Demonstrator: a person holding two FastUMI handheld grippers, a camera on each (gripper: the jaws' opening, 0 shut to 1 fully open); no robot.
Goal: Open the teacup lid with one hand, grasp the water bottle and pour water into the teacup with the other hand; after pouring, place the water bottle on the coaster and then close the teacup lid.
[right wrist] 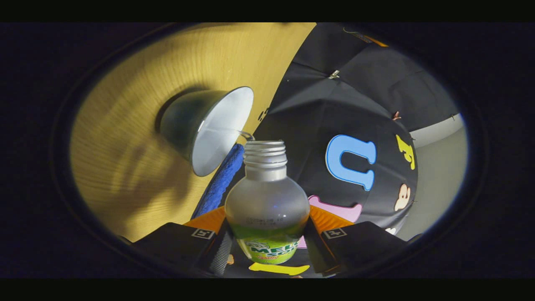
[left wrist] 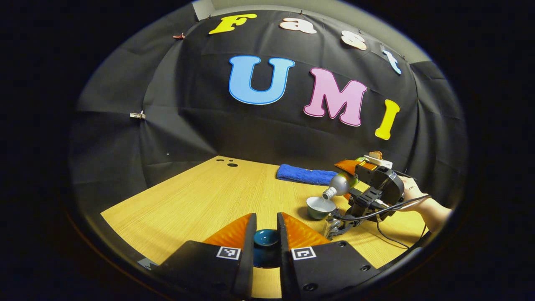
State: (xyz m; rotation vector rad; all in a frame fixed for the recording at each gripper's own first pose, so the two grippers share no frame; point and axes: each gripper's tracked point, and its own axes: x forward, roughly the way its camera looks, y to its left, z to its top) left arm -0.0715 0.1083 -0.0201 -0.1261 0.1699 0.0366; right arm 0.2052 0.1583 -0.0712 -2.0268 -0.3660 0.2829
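Pouring in progress: lid off, water bottle tipped over the open teacup.

The left gripper (left wrist: 266,234) was clenched on the dark teal teacup lid (left wrist: 266,238), held above the near edge of the table (left wrist: 188,200), so the opening step looked done. At the far right of the left gripper view, the right gripper (left wrist: 363,196), with a hand (left wrist: 411,190) behind it, grasped the water bottle (left wrist: 339,185) tilted with its neck just over the teacup (left wrist: 320,207). In the right gripper view, both fingers pressed the bottle's (right wrist: 266,200) frosted body above a green label; its threaded mouth was uncapped, beside the cup's (right wrist: 209,127) white interior. A thin stream seemed to leave the mouth, though this was hard to confirm. Behind the teacup lay a blue towel (left wrist: 305,174). By my judgement, setting the bottle on the coaster and closing the lid remained.
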